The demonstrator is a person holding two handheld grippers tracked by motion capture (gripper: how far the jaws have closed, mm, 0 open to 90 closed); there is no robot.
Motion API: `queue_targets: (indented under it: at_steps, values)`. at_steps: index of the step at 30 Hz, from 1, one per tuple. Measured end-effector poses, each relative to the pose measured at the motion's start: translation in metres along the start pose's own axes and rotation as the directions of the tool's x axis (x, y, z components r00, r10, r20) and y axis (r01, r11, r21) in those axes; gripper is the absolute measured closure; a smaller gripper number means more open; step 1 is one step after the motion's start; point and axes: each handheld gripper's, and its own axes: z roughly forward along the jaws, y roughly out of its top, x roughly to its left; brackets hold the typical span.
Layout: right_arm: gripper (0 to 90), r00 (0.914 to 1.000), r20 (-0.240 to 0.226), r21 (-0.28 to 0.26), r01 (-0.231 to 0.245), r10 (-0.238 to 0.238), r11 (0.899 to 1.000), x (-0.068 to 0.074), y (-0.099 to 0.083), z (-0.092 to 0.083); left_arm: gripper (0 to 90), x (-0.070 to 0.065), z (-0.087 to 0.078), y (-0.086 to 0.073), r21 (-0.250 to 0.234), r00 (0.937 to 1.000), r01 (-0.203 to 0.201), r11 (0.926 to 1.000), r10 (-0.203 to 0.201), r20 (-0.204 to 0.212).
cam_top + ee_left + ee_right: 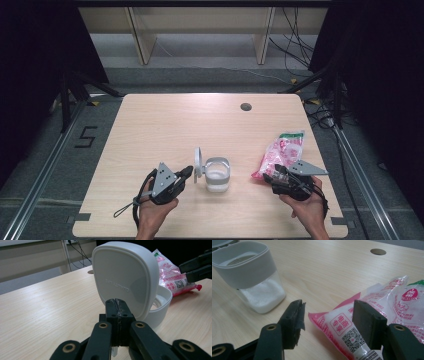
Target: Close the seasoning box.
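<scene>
A light wooden table (165, 125) stands on grey flooring, with a round cable hole (245, 106) near its 1 o'clock edge. Black curtains flank the room, pale wooden shelf legs stand beyond the table, and loose cables lie at 2 o'clock.

Just below the table's centre stands a clear canister (217, 175) with a white collar, holding a shallow layer of white grains. Its hinged white lid (125, 277) stands upright at the canister's 9 o'clock side. The left gripper (117, 307) has its jaws fully closed and touches the lid's lower edge; whether it pinches anything there I cannot tell.

At 4 o'clock lies a pink-and-white plastic bag (281, 152) of white granules. The right gripper (328, 315) is partly open, its jaws straddling the bag's near corner without pressing it.
</scene>
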Motion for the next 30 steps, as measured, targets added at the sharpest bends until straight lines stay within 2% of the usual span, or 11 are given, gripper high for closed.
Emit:
queue_targets:
  at_steps: [1,2,13,14,16,17,18,25,26,27,30]
  values:
    - [42.5,0.9996,-0.002,0.016,-0.028,0.028,0.999,0.0026,-0.0004,-0.0011,89.0,-0.0008,0.0007,0.0000,0.000,0.9999,0.014,0.9999,-0.014,0.001]
    - [42.4,1.0000,-0.003,0.006,0.002,-0.002,1.000,0.0002,-0.0003,-0.0004,89.1,0.0001,0.0012,0.0005,0.001,1.0000,-0.002,1.0000,0.002,0.002]
    - [42.4,0.9999,-0.013,0.000,0.007,-0.007,1.000,0.0031,-0.0017,-0.0026,89.0,0.0004,0.0069,0.0029,0.013,1.0000,0.007,0.9999,-0.007,0.003]
    - [42.4,0.9998,-0.015,0.006,-0.012,0.012,1.000,0.0052,-0.0021,-0.0032,89.0,0.0006,0.0079,0.0028,0.006,0.9999,0.007,1.0000,-0.007,0.008]
    - [42.4,0.9996,-0.026,-0.007,0.008,-0.009,1.000,0.0033,-0.0024,-0.0021,89.0,0.0007,0.0080,0.0036,0.006,0.9999,-0.007,1.0000,0.007,0.011]
    - [42.4,0.9995,-0.018,0.001,-0.025,0.025,1.000,0.0056,-0.0032,-0.0034,88.9,0.0005,0.0081,0.0038,0.008,0.9999,-0.009,0.9999,0.009,0.011]
    - [42.4,0.9996,-0.016,0.010,-0.022,0.023,1.000,0.0053,-0.0031,-0.0045,88.9,-0.0009,0.0082,0.0039,0.013,0.9999,0.003,0.9999,-0.003,0.010]
    - [42.4,0.9998,-0.021,-0.007,-0.005,0.005,1.000,0.0039,-0.0043,-0.0035,88.3,-0.0012,0.0074,0.0075,0.009,0.9998,-0.015,0.9998,0.015,0.012]
    - [42.4,0.9995,-0.021,-0.002,-0.025,0.025,1.000,0.0062,-0.0044,-0.0042,88.5,0.0006,0.0085,0.0086,-0.004,0.9988,-0.045,0.9990,0.045,0.019]
    - [42.5,0.9999,-0.017,-0.007,-0.002,0.002,1.000,0.0047,-0.0042,-0.0043,88.7,0.0009,0.0089,0.0088,-0.012,0.9986,-0.049,0.9987,0.049,0.021]
    - [42.5,0.9998,-0.021,-0.004,-0.005,0.005,1.000,0.0038,-0.0047,-0.0041,88.7,0.0004,0.0079,0.0097,-0.011,0.9989,-0.044,0.9990,0.044,0.018]
